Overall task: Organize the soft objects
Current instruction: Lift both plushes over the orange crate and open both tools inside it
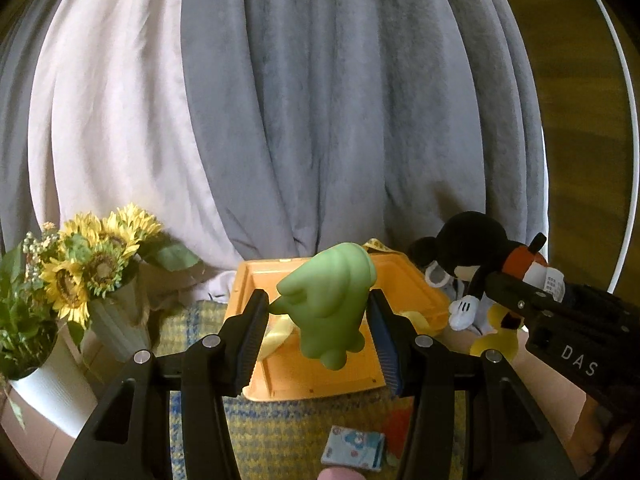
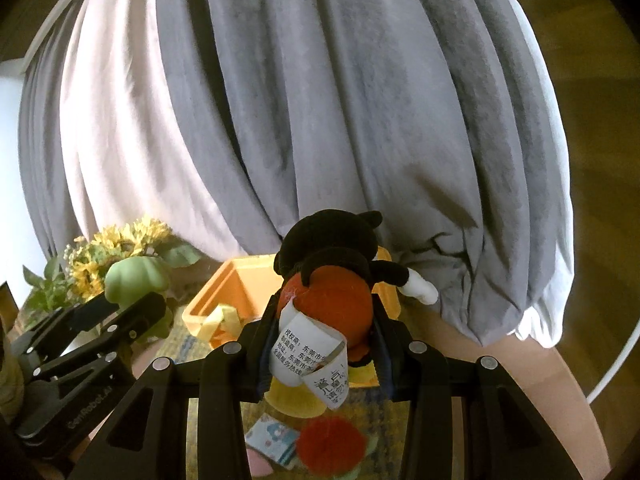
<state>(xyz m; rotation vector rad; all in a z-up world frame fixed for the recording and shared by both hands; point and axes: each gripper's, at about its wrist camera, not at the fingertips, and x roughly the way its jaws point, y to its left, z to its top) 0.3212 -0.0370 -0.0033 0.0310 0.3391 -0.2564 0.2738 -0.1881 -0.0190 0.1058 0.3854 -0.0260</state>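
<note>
My left gripper (image 1: pixel 318 312) is shut on a soft green toy (image 1: pixel 332 300), which hangs in the air over an orange bin (image 1: pixel 416 292). The same green toy (image 2: pixel 134 280) and left gripper (image 2: pixel 136 308) show at the left of the right wrist view. My right gripper (image 2: pixel 320 328) is shut on a black mouse plush (image 2: pixel 332 280) with red shorts and a white paper tag, held above the orange bin (image 2: pixel 224 284). From the left wrist view the mouse plush (image 1: pixel 472 256) and right gripper (image 1: pixel 508 284) sit to the right.
A yellow-and-blue woven mat (image 1: pixel 280 432) covers the round wooden table (image 2: pixel 540 380). On it lie a small patterned pouch (image 1: pixel 354 448) and a red soft item (image 2: pixel 332 446). Sunflowers (image 1: pixel 96 260) in white vases stand at left. Grey and white curtains (image 1: pixel 320 120) hang behind.
</note>
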